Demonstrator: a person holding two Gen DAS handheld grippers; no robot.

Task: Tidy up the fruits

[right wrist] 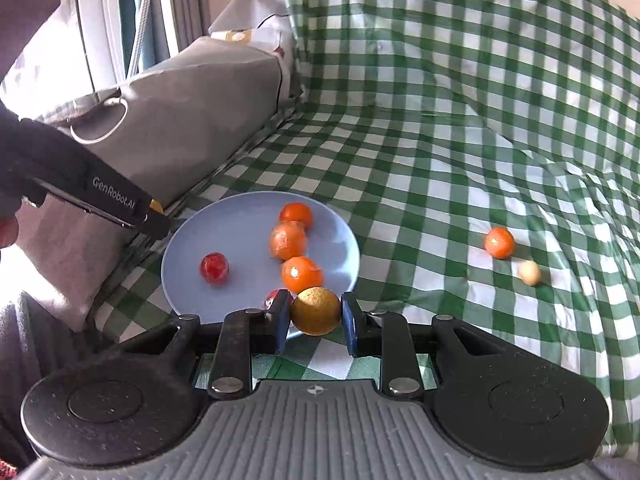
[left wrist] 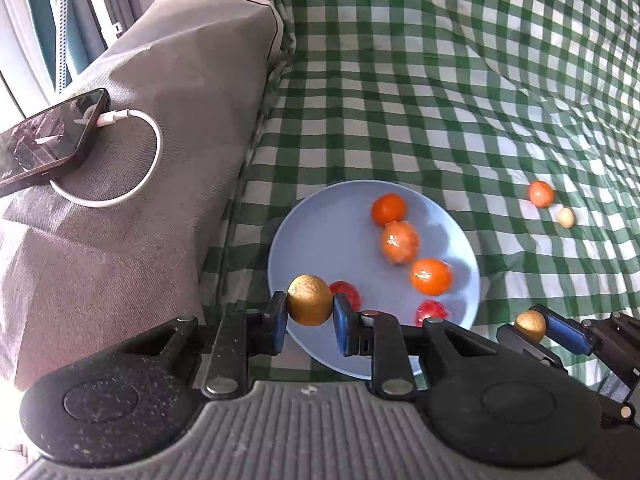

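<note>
Gripping one golden ball each, both grippers are hanging over the near edge of the plate. In the left wrist view, the left gripper [left wrist: 310,312] is pinching a golden ball [left wrist: 310,300] between nearly closed blue pads at lower centre; the ball is sitting high at the pad tips. In the right wrist view, the right gripper [right wrist: 315,318] is clamping its own golden ball [right wrist: 316,311] the same way, also at the tips.

Beyond the jaws, the blue plate [left wrist: 320,240] is lying on the checked cloth [left wrist: 440,100], holding three oranges in a line, the middle one [left wrist: 400,242] seemingly wrapped in film, and two red fruits [right wrist: 215,267]. In the right of the frame, one orange [right wrist: 499,242] and a pale ball [right wrist: 530,273] are waiting on the cloth, close together and well apart from the plate. In the left view's left, a phone [left wrist: 48,140] is charging on a grey cushion [left wrist: 180,100].

Risks, as a judgement: round balls held at the tips may be slipping out; dropped from height, they may be rolling off the shallow plate or knocking fruit out. The soft, wrinkled cloth may be tilting the plate, and the two grippers, working close, may be colliding.
</note>
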